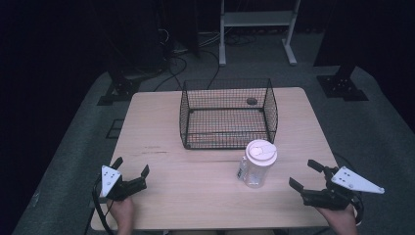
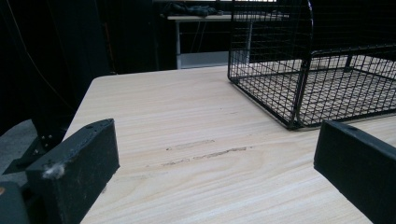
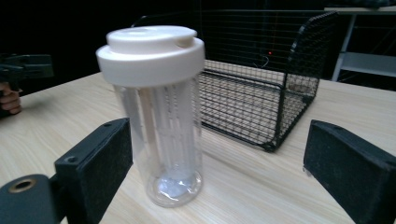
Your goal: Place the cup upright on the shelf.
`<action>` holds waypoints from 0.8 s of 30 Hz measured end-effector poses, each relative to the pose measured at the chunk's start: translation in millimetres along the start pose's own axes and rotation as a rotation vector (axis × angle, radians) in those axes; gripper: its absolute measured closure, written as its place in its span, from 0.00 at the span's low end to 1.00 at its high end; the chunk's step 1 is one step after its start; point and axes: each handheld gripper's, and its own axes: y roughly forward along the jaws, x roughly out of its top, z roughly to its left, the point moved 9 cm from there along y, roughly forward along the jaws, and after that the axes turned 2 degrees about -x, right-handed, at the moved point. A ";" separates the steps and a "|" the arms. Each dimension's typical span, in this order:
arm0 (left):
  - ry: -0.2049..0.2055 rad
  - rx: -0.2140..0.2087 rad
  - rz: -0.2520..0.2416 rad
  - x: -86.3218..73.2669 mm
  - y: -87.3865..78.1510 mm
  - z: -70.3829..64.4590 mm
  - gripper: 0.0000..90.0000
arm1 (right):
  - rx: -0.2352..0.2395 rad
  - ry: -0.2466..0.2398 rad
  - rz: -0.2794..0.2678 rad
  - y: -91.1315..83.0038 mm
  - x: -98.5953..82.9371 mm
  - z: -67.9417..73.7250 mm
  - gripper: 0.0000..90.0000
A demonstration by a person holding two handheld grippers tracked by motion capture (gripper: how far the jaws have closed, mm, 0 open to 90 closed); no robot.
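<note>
A pale wooden table point(image 1: 161, 132) is standing on grey carpet in a dark room, bearing a black wire basket point(image 1: 227, 113) with a clear white-lidded bottle point(image 1: 258, 163) standing upright just before it, while the left gripper point(image 1: 131, 167) and right gripper point(image 1: 305, 175) are resting spread wide, gripping nothing.

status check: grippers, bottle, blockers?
Left gripper open, idle. Right gripper open, facing upright bottle, not touching. Wire basket behind bottle; approach unobstructed.

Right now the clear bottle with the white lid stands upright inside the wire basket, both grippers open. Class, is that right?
Not quite. The bottle stands upright on the table, in front of the wire basket, not inside it, as the high view shows. Both the left gripper and the right gripper are open.
</note>
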 end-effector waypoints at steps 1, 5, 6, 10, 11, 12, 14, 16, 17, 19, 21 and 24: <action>-0.001 0.000 0.000 0.0 0.1 0.1 0.00 | 0.004 -0.004 0.000 0.4 1.6 2.3 0.08; -0.002 0.001 -0.002 0.3 0.2 0.5 0.00 | 0.025 -0.020 0.004 4.0 8.0 13.1 0.08; -0.002 0.000 -0.002 0.3 0.1 0.5 0.00 | 0.035 -0.019 0.002 5.6 10.4 16.4 0.08; 0.001 0.000 -0.002 0.2 0.0 0.3 0.00 | 0.056 -0.030 0.006 12.2 16.6 25.5 0.08; 0.000 0.000 -0.003 0.4 0.0 0.3 0.00 | 0.069 -0.036 0.015 16.7 18.7 29.0 0.08; 0.000 0.000 -0.003 0.4 0.0 0.3 0.00 | 0.073 -0.039 0.017 18.9 19.7 30.4 0.08; 0.000 0.000 -0.004 0.4 -0.2 0.3 0.00 | 0.082 -0.038 0.019 21.1 20.6 32.0 0.08; 0.001 -0.001 -0.004 0.4 -0.2 0.3 0.00 | 0.098 -0.044 0.024 25.6 22.0 34.4 0.08; 0.002 -0.001 -0.004 0.5 -0.2 0.3 0.00 | 0.107 -0.048 0.028 29.8 23.2 34.6 0.08; 0.002 0.000 -0.005 0.5 0.0 0.2 0.00 | 0.112 -0.043 0.033 34.4 23.9 33.0 0.08; 0.003 0.000 -0.005 0.5 -0.2 0.2 0.00 | 0.115 -0.047 0.037 36.5 24.0 32.3 0.08; 0.003 0.000 -0.005 0.5 -0.1 0.2 0.00 | 0.125 -0.047 0.051 42.8 24.1 29.9 0.08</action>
